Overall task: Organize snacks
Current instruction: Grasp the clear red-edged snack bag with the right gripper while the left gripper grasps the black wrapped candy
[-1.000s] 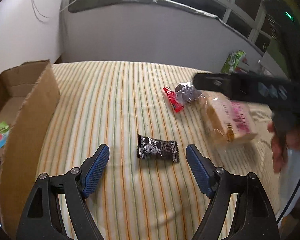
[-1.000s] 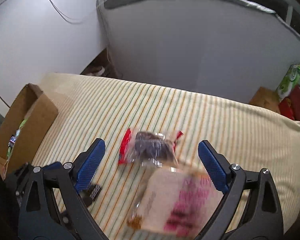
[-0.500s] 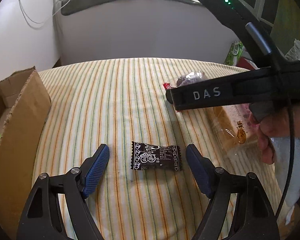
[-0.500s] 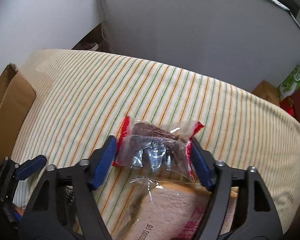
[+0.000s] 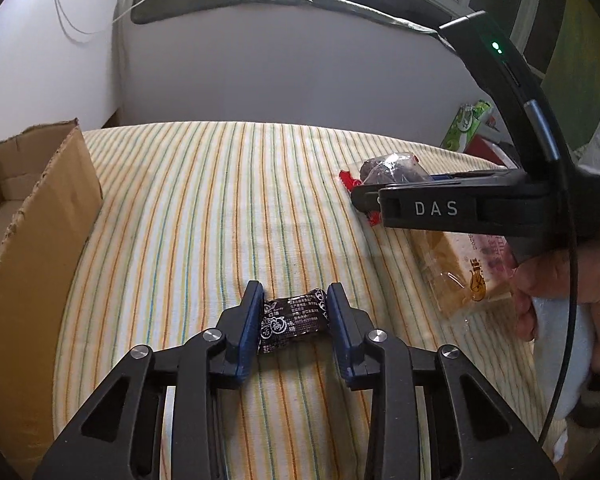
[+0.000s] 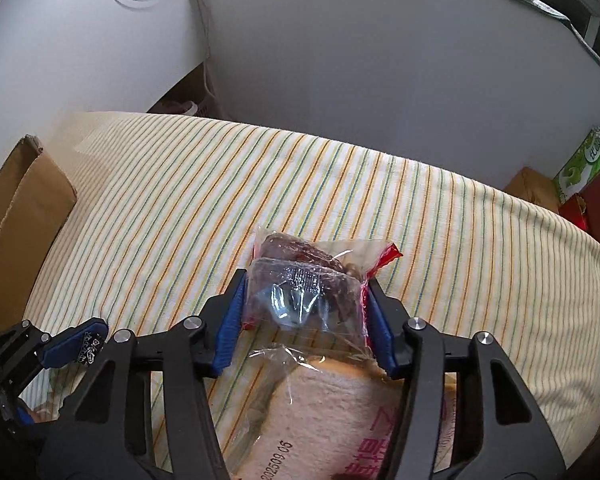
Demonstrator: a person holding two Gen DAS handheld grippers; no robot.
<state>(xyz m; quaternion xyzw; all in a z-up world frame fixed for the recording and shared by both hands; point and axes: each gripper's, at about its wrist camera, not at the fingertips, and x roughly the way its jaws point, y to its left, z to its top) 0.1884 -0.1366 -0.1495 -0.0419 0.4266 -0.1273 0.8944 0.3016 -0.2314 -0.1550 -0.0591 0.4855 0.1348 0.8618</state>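
Closing on two snacks at once, both jaws have just narrowed. The left gripper (image 5: 293, 320) pinches the black candy (image 5: 290, 322) lying on the striped bed (image 5: 204, 200). The right gripper (image 6: 305, 322) clamps the clear dark-snack packet (image 6: 306, 280), probably so both can go together into the one cardboard box (image 5: 40, 220). One bread pack (image 6: 340, 420) remains untouched.
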